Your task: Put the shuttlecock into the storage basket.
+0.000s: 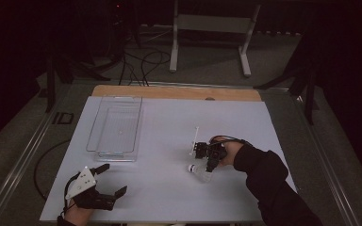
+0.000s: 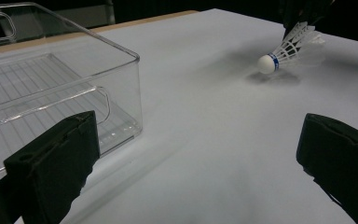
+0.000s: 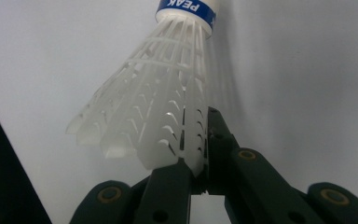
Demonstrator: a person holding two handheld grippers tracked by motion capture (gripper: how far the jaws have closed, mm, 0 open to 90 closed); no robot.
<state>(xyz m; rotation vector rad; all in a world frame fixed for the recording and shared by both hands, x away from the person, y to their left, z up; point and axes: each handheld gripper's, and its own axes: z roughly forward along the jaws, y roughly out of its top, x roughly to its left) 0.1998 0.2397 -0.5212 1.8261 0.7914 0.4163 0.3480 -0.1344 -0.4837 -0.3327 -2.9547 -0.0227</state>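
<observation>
Shuttlecock [image 1: 199, 171] right of bin [image 1: 115, 127]

Shuttlecock [image 3: 168, 93]: white plastic skirt, lattice of ribs with small chevron cut-outs; white rounded cork tip; blue band below the tip with white lettering "PEAK".
Storage bin [image 2: 51, 88]: clear, colourless; floor ribbed with fine parallel lines.
Table [image 1: 169, 197]: pale grey-white top, plain; tan wooden strip along far edge.
Right gripper [image 3: 200, 154]: black jaws, brass-coloured rivets at joints.
Left gripper [image 1: 107, 181]: black jaws, light grey triangular plate on top.
Sleeve [image 1: 268, 179]: black.
Floor [image 1: 207, 56]: grey carpet, black cables across.
</observation>
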